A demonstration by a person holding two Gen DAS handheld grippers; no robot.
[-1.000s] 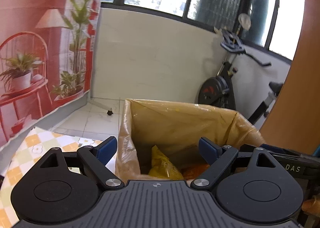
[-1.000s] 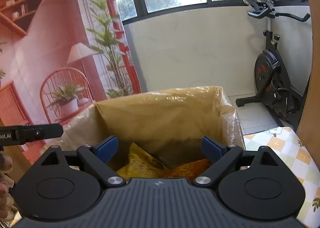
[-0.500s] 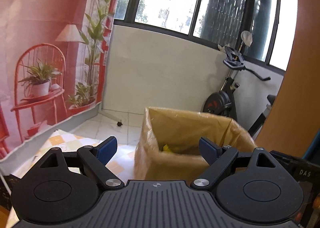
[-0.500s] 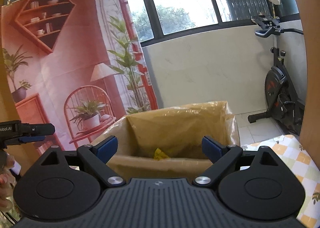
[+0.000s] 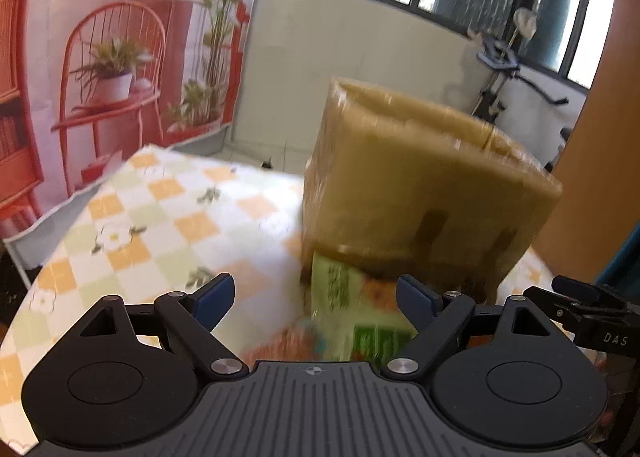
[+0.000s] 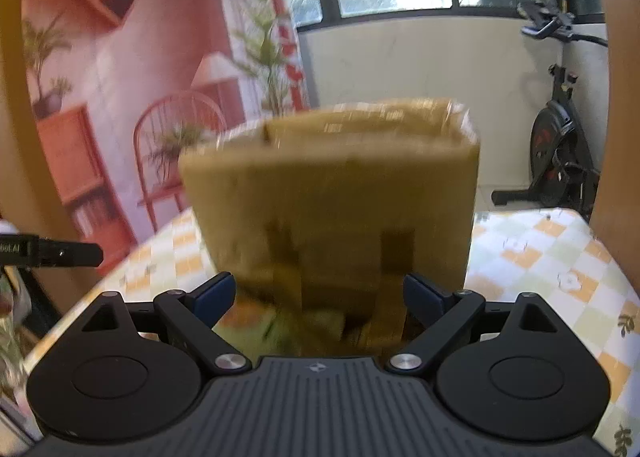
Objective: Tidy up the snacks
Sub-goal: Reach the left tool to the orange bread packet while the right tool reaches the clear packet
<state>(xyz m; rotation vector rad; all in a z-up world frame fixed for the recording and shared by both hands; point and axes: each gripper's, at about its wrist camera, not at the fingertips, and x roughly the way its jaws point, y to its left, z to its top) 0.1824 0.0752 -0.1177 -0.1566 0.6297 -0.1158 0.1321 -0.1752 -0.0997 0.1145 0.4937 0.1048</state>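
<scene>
While both hand-held grippers point(image 5: 312, 299) point(image 6: 319, 299) gape empty, lettering reads "DAS" point(image 5: 615, 339) — snack print blurred.

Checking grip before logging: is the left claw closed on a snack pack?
No: the left claw gapes wide above the green snack pack, touching nothing.

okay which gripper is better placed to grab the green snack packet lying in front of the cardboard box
Left, probably. The left gripper stands open with the blurred green snack packet squarely between its fingers, before the brown cardboard box. The right gripper, also open, mostly faces the box wall, the packet low and off-centre.
</scene>
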